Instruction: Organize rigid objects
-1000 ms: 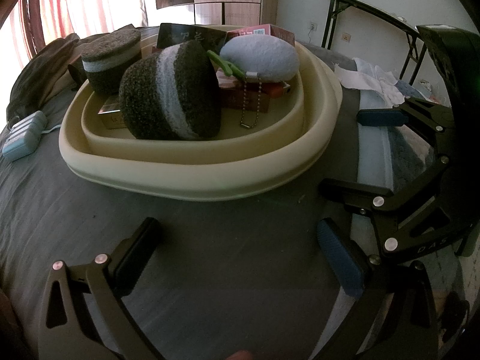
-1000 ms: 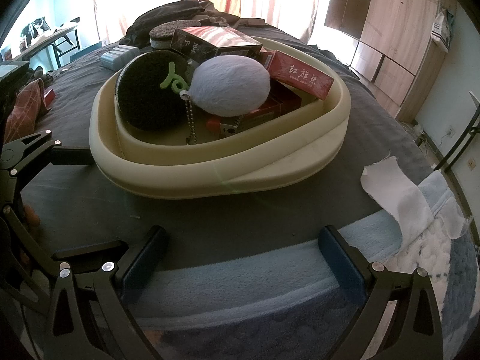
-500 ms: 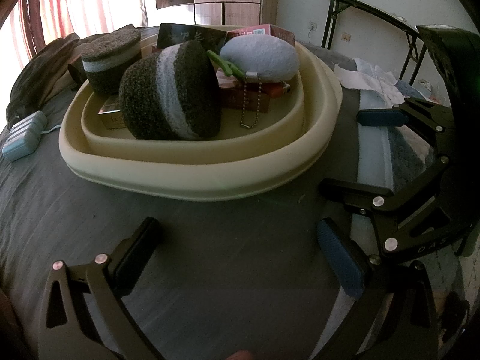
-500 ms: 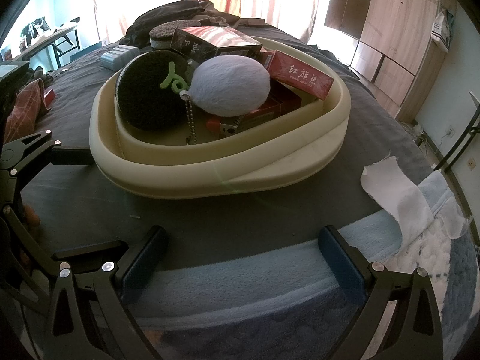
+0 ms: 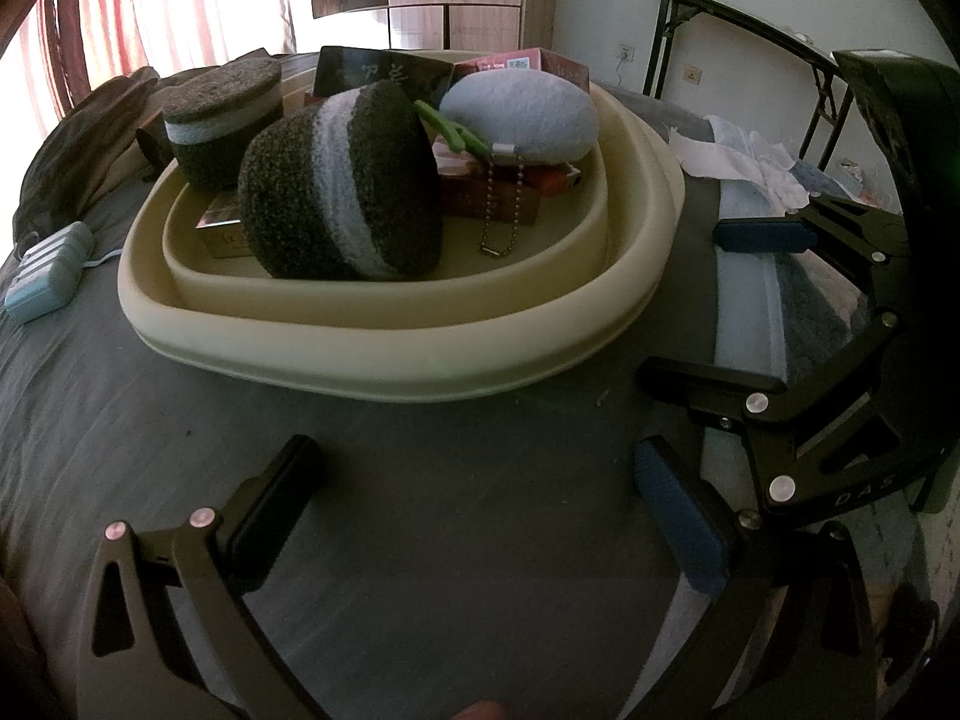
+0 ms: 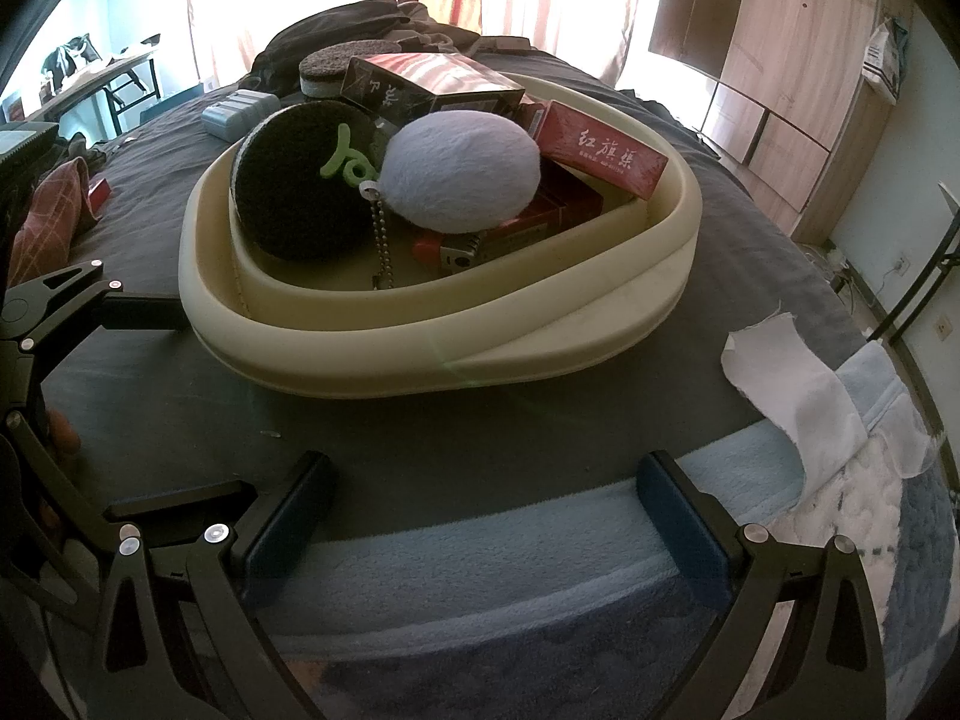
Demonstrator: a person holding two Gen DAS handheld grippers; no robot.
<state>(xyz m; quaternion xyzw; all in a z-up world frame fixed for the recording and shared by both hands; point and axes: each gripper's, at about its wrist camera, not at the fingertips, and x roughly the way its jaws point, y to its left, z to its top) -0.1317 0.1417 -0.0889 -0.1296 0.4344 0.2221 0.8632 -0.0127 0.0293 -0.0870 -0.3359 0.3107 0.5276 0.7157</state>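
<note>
Both grippers, left gripper (image 5: 474, 492) and right gripper (image 6: 486, 510), wide, empty, short of cream tray (image 6: 420, 342); between picks, next reach likely blue box (image 5: 45, 270).

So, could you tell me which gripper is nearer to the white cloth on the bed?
Right. The right gripper sits just left of the white cloth; the left gripper is further left, beyond the right one.

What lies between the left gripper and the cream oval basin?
Only bare dark grey bedsheet separates the left gripper from the cream oval basin, per the left wrist view.
</note>
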